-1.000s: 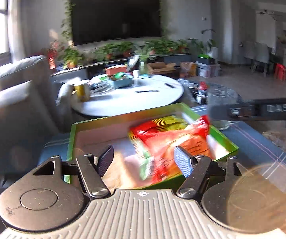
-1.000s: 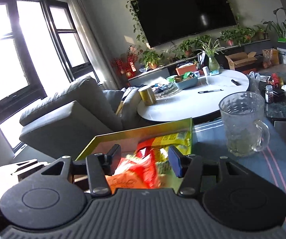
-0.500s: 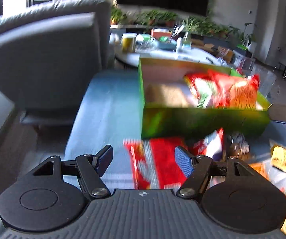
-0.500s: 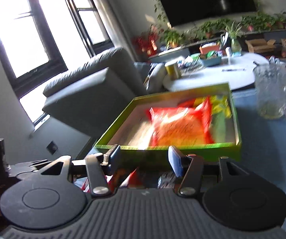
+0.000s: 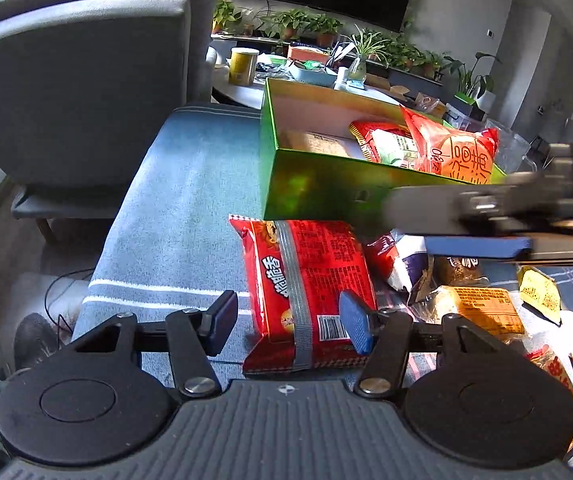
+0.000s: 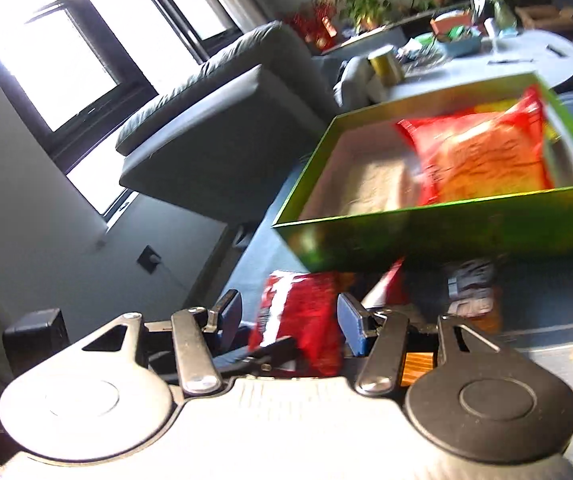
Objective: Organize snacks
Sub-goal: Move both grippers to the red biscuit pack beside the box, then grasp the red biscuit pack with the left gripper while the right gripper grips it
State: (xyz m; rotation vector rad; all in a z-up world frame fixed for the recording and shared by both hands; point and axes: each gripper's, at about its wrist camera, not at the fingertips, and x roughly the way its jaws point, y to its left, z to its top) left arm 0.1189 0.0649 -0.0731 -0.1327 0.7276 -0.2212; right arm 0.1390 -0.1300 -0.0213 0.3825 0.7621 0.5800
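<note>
L wrist view is sharp and shows what the R view blurs: a flat red foil snack packet w/ grey seam strip (image 5: 306, 292) lying on the blue striped tablecloth (image 5: 190, 200), plus a heap of small wrapped snacks (image 5: 470, 300) at 3 o'clock of it. The left gripper (image 5: 286, 322) has its jaws closing around the packet's near end; R pad looks against the packet edge, L pad clear of it, so no grip yet. The right gripper (image 6: 288, 322) crosses the L view at 3 o'clock; its own view is smeared, jaws narrow, nothing clamped between them that I can make out. Vs half a sec ago, the L jaws are narrower and sit lower over the red packet. The shiny green cardboard box (image 5: 326, 188), at 12 o'clock of the packet, holds an orange-red chip bag (image 5: 458, 152) and a red-green packet (image 5: 386, 142).
</note>
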